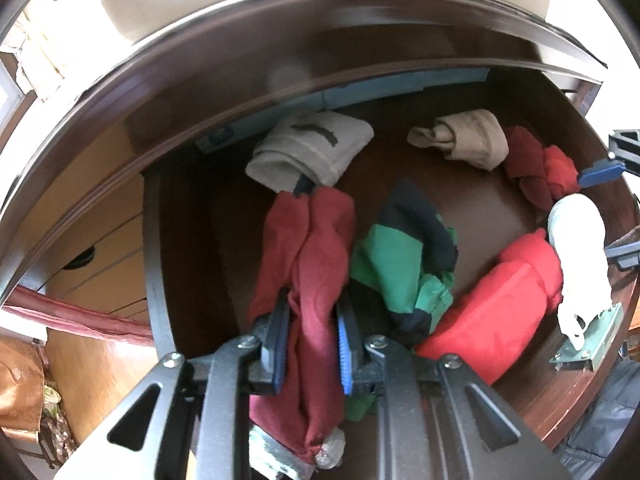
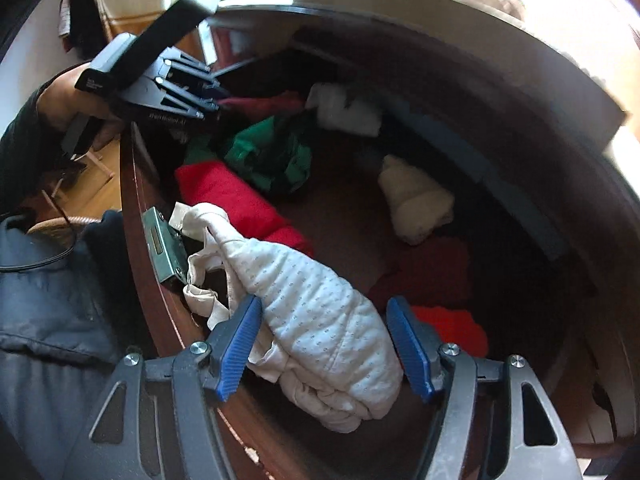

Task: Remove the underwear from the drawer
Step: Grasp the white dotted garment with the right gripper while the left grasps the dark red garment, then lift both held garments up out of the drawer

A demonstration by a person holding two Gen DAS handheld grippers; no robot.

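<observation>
My left tongs (image 1: 312, 344) pinch dark red underwear (image 1: 316, 248); right tongs (image 2: 326, 350) gape around white underwear (image 2: 320, 312) at the drawer (image 2: 136, 184) front edge.

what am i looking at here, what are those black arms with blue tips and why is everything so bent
No robot here: a person holds a hand tool with two fingers in each hand, each carrying a wide-angle camera that bends the view. Both cameras look into an open drawer of folded clothes. The left camera shows the left gripper shut on a dark red garment. The right camera shows the right gripper around a white dotted garment, its blue pads not yet pressing it. Green and red pieces lie between.
</observation>
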